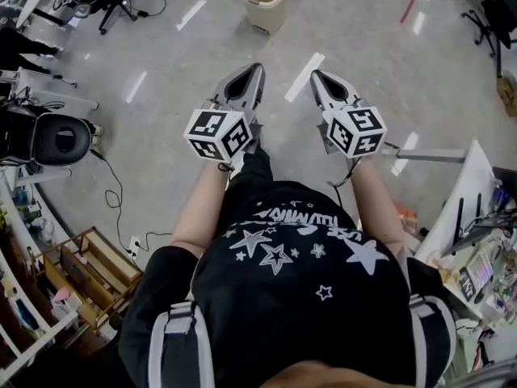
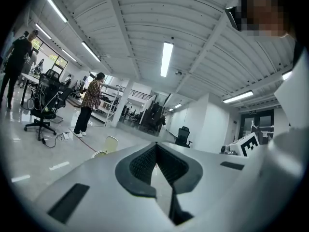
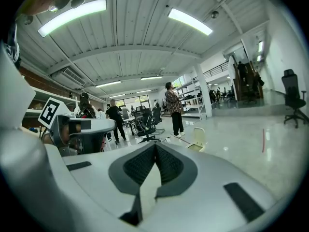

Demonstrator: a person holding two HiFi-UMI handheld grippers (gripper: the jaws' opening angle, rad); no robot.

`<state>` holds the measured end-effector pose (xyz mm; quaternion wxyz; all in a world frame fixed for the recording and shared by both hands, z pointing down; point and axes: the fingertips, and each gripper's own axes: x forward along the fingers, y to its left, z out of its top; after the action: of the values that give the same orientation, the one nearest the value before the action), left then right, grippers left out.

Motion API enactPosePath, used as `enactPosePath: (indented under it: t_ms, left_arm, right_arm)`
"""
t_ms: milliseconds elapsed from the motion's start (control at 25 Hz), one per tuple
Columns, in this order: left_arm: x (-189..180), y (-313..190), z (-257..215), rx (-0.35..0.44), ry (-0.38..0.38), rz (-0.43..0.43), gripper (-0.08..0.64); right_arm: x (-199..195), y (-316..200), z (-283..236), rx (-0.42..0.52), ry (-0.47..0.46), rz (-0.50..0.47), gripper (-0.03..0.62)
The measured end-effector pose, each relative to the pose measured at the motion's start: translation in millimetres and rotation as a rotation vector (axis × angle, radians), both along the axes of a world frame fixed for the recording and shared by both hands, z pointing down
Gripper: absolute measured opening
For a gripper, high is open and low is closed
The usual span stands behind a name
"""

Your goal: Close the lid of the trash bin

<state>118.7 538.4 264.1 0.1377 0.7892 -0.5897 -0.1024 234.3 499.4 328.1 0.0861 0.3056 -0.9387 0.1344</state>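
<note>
Jaws pressed tight together on both the left gripper [image 1: 247,74] and right gripper [image 1: 322,79], held side by side over the glossy grey floor [image 1: 161,160]. Beige plastic trash bin [image 1: 266,0] sits far ahead, well apart from both, lid standing up.

The trash bin [image 1: 266,1] is cream, on the far pale grey floor [image 1: 161,168]. Left tool [image 1: 254,71] and right tool [image 1: 316,74]: light grey, black ribbed pads [image 2: 145,164], cubes [image 1: 216,133] with black-and-white square markers. The person's shirt [image 1: 299,289] is black with white stars.
</note>
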Motion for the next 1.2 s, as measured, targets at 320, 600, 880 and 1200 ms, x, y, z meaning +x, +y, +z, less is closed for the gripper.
enactPosePath:
  t_ms: [320, 600, 880, 1200]
  left_arm:
    - [-57.9, -75.1, -0.8, -0.017, 0.013, 0.022, 0.011]
    - [-92.3, -122.0, -3.4, -0.028, 0.0, 0.076, 0.011]
    - [-139.3, -152.7, 2.9, -0.043, 0.029, 0.098, 0.011]
    - [-171.3, -169.9, 5.9, -0.043, 0.053, 0.106, 0.011]
  right_arm:
    - [-54.3, -76.7, -4.4, -0.02, 0.007, 0.042, 0.005]
    - [-97.1, -124.1, -8.8, -0.041, 0.008, 0.076, 0.005]
    - [-148.5, -155.5, -7.4, -0.053, 0.015, 0.094, 0.005]
    - [-173.8, -168.9, -3.8, -0.06, 0.038, 0.113, 0.005]
